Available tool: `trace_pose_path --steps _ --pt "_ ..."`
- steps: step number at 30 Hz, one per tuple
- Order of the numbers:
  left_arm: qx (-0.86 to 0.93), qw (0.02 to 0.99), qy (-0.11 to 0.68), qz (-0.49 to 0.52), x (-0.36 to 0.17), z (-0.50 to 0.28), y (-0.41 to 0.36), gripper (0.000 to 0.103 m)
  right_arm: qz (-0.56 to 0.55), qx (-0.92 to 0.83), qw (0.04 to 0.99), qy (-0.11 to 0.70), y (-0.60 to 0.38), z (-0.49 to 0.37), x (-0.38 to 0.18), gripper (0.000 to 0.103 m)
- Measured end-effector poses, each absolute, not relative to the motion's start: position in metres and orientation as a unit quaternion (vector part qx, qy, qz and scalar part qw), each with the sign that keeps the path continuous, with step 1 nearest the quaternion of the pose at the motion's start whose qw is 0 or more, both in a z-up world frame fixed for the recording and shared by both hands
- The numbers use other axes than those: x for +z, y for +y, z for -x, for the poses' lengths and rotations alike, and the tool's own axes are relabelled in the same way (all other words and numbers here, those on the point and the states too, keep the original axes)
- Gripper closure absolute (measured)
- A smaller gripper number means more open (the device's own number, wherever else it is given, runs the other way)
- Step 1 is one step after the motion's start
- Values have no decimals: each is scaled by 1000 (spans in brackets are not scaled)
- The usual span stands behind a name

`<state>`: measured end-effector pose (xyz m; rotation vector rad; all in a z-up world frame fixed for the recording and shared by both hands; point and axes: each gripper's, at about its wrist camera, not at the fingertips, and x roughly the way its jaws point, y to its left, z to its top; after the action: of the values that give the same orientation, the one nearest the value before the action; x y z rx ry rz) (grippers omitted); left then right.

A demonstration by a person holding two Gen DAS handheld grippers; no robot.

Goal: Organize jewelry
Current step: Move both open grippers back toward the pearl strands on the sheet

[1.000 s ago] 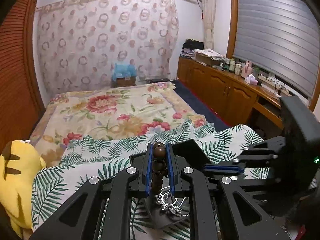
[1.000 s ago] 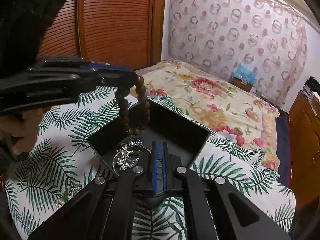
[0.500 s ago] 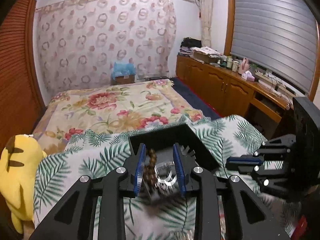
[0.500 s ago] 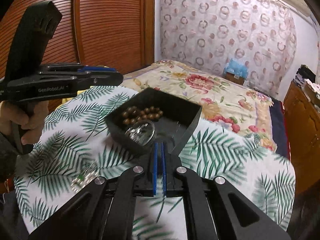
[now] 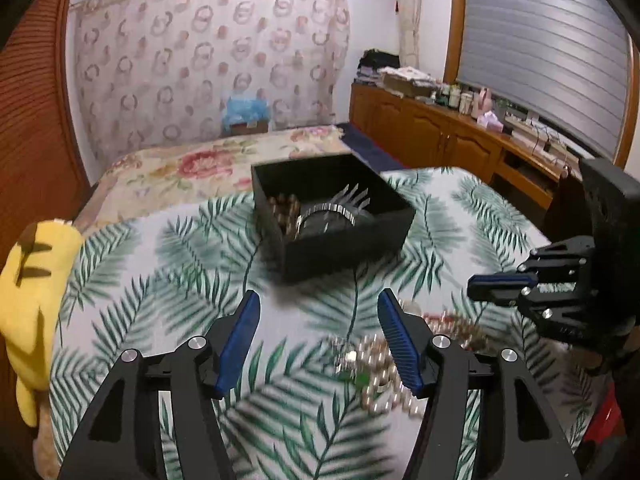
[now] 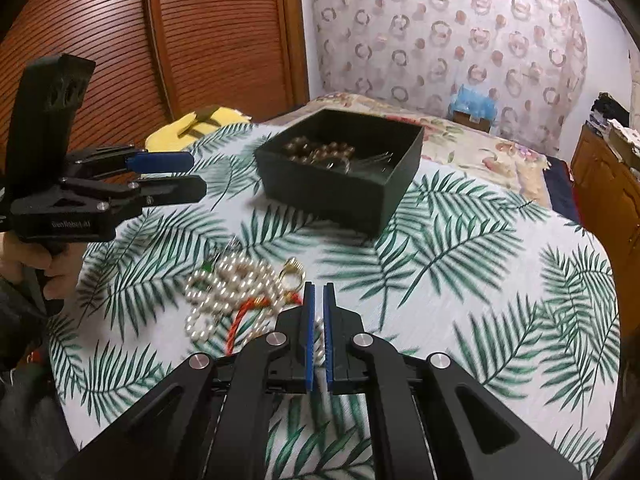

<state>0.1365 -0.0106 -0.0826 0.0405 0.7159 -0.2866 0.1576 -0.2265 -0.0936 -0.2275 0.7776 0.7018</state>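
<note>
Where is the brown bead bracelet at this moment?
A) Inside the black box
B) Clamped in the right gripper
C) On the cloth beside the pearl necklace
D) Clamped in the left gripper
A: the brown bead bracelet lies inside the black box next to a silver piece, while the left gripper is open and empty, and the right gripper is shut on nothing.

The heap of white pearl strands (image 5: 394, 364) is motion-smeared and partly hidden behind a blue-padded finger (image 5: 400, 344). Inside the black open box (image 6: 394, 182), the brown wooden beads (image 6: 316, 151) blur together. The yellow plush toy (image 5: 32, 292) is cut by the frame edge.
</note>
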Motion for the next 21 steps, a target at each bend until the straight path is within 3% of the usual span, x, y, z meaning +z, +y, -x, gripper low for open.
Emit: trace_pose_path --steps 4,11,14,19,21 --pt "-141 919 367 -19 -95 -129 -8 39 120 331 856 379 -226 -152 -99 98" --pt "-141 909 390 -31 -113 -119 -14 39 120 323 848 404 -227 -159 -114 98" --pt "-144 906 396 -32 -116 -116 -15 39 124 323 841 416 -223 -164 -119 84" --pt "-145 901 407 -37 -123 -114 -18 39 158 312 841 413 -214 -164 -120 84" --pt "-148 899 411 -37 -125 -112 -20 39 163 310 844 407 -212 -161 -121 93"
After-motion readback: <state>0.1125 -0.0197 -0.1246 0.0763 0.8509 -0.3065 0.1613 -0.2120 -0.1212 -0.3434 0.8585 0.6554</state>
